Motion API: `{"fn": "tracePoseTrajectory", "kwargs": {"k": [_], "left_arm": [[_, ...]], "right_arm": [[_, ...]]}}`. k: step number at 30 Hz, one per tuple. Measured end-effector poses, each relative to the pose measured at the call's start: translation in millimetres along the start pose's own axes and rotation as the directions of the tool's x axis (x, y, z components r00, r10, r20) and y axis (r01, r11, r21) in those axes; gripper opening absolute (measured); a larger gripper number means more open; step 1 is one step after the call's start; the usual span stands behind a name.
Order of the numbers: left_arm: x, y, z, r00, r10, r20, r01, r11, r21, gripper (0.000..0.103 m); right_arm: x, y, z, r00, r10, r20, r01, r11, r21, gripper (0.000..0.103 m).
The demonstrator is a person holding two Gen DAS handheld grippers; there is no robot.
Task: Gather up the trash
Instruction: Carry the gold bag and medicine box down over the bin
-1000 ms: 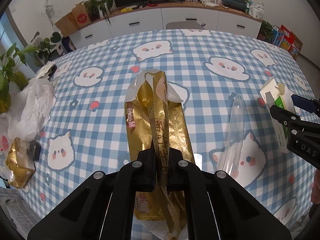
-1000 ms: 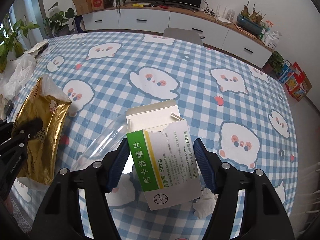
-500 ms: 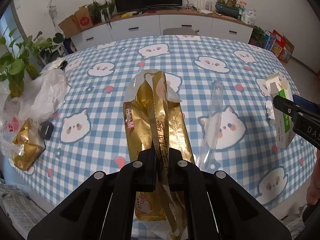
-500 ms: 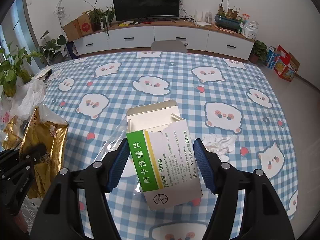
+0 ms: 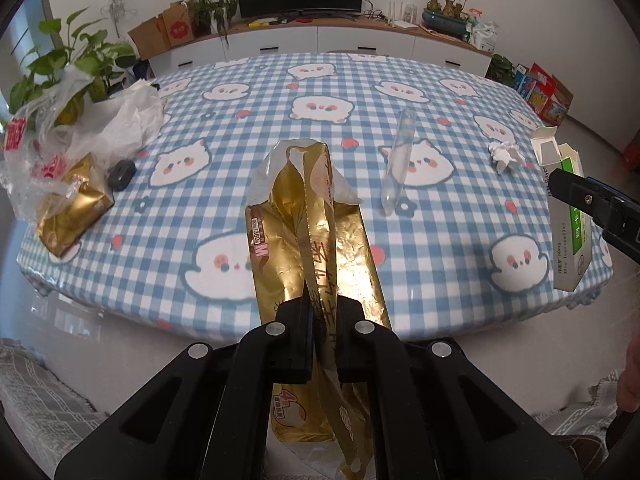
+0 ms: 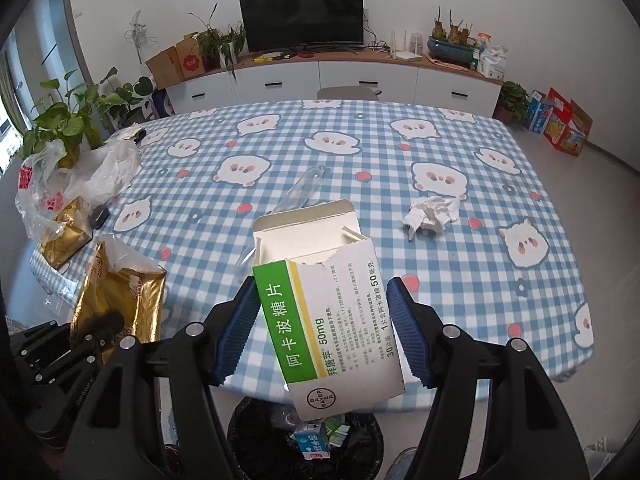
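The left gripper [image 5: 322, 336] had its fingers clamped on a gold wrapper [image 5: 316, 240], which stretched ahead of them over the near edge of the bench [image 5: 400, 80]. The right gripper [image 6: 324, 332] gripped a torn medicine box [image 6: 332, 320] between its blue fingers [image 6: 240, 332], with a black-lined trash bin [image 6: 272, 432] just below them.

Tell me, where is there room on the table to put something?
The far half of the table is bare. So is the patch between the clear tube and crumpled tissue. The left edge is crowded with plastic bags and a gold packet.
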State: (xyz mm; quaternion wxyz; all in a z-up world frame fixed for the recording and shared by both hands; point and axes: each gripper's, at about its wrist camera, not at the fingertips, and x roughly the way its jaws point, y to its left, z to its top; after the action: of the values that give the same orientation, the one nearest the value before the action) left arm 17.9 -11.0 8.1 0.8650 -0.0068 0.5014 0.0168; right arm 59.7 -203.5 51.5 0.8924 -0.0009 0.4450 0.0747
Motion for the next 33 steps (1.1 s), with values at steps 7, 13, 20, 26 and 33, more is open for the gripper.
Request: {"fn": "tracePoseTrajectory", "kwargs": {"k": [7,13,20,26,33], "left_arm": [[6,13,-75,0.999,0.004,-0.034,-0.005,1.0,-0.025,0.004],[23,19,-119,0.997,0.006,-0.074,-0.008,1.0,-0.028,0.004],[52,20,-154,0.993,0.005,-0.115,-0.009,1.0,-0.027,0.004],[80,15,-175,0.992,0.005,-0.124,-0.007,1.0,-0.011,0.004],[109,14,-192,0.987,-0.018,-0.157,0.018,1.0,0.0,0.004]], "right_arm": [[-15,12,-55,1.0,0.022,-0.019,-0.022,1.0,-0.011,0.062],[-8,15,-101,0.998,0.026,-0.059,-0.025,0.999,0.02,0.062],[21,16,-148,0.993,0.019,-0.115,-0.014,0.999,0.046,0.062],[53,17,-180,0.986,0.007,-0.166,0.002,0.999,0.051,0.062],[92,15,-209,0.974,-0.01,-0.228,0.022,0.999,0.048,0.062]]}}
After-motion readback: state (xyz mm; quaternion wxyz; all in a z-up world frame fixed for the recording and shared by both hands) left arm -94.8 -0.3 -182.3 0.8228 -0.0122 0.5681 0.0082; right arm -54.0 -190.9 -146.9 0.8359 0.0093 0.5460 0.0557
